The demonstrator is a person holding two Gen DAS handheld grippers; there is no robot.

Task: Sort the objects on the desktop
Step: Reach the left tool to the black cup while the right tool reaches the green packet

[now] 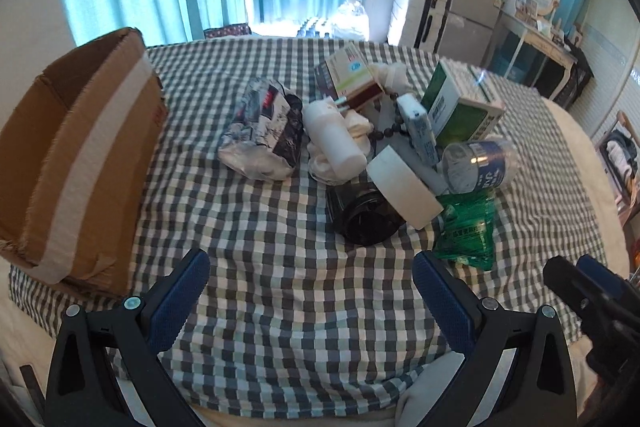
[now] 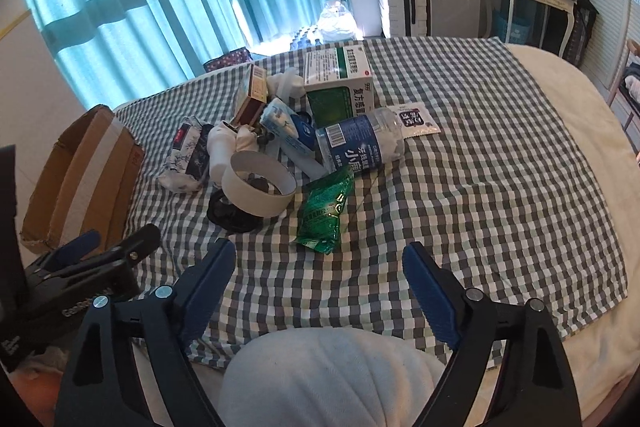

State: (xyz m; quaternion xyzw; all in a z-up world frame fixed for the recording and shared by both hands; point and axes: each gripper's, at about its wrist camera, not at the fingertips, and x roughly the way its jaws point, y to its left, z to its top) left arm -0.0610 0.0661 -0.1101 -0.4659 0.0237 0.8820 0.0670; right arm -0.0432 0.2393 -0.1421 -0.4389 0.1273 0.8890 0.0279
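Observation:
A pile of objects lies on the checked cloth [image 1: 280, 287]: a printed tissue pack [image 1: 262, 131], a white bottle [image 1: 334, 135], a black jar [image 1: 362, 217] under a roll of white tape [image 1: 404, 185], a green packet [image 1: 468, 231], a clear bottle with a blue label [image 1: 478, 163] and a green-white medicine box [image 1: 460, 107]. My left gripper [image 1: 312, 295] is open and empty, short of the pile. My right gripper [image 2: 320, 287] is open and empty, just short of the green packet [image 2: 326, 213]. The tape roll [image 2: 258, 187] and blue-label bottle [image 2: 360, 143] also show in the right wrist view.
An open cardboard box [image 1: 76, 163] stands at the cloth's left edge, also seen in the right wrist view [image 2: 80, 179]. A small white sachet [image 2: 416, 121] lies beside the bottle. A white pillow [image 2: 328, 379] lies under my right gripper. Furniture stands along the far wall.

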